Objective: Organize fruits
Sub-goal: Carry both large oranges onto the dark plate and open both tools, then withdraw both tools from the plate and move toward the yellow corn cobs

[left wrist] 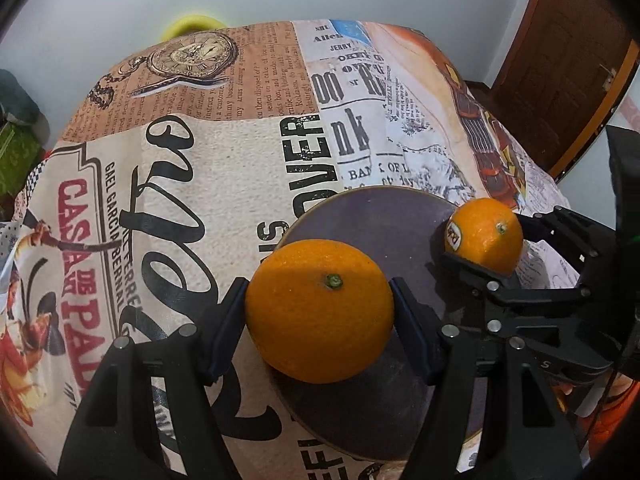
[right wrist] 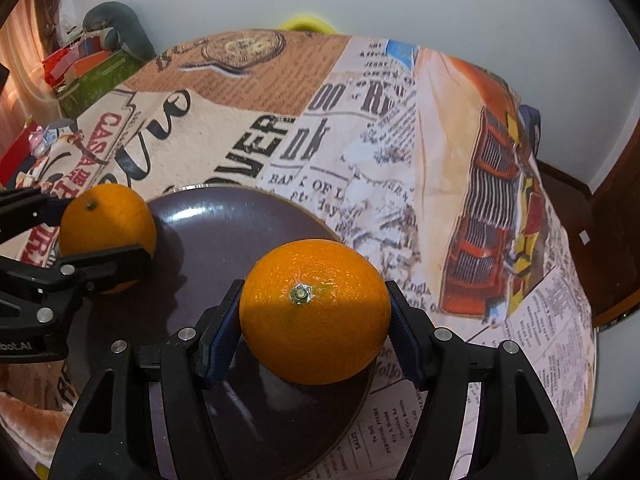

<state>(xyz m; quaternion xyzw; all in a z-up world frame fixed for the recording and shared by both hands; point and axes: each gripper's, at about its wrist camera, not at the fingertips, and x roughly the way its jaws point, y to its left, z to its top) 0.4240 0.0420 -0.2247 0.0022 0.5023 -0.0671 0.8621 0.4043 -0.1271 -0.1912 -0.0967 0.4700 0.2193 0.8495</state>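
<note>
My left gripper (left wrist: 318,314) is shut on an orange (left wrist: 319,311), stem end up, at the left edge of a dark round plate (left wrist: 396,220). My right gripper (right wrist: 314,314) is shut on a second orange (right wrist: 315,311), which carries a sticker, at the plate's right edge (right wrist: 224,224). In the left wrist view the right gripper (left wrist: 486,246) holds its orange (left wrist: 484,234) over the plate's right side. In the right wrist view the left gripper (right wrist: 104,236) holds its orange (right wrist: 107,224) at the plate's left side. I cannot tell whether either orange touches the plate.
The plate lies on a table covered by a printed newspaper-pattern cloth (left wrist: 224,160). A yellow object (left wrist: 192,24) sits behind the far edge. Boxes and clutter (right wrist: 92,64) stand at the far left. A wooden door (left wrist: 560,60) is at the right.
</note>
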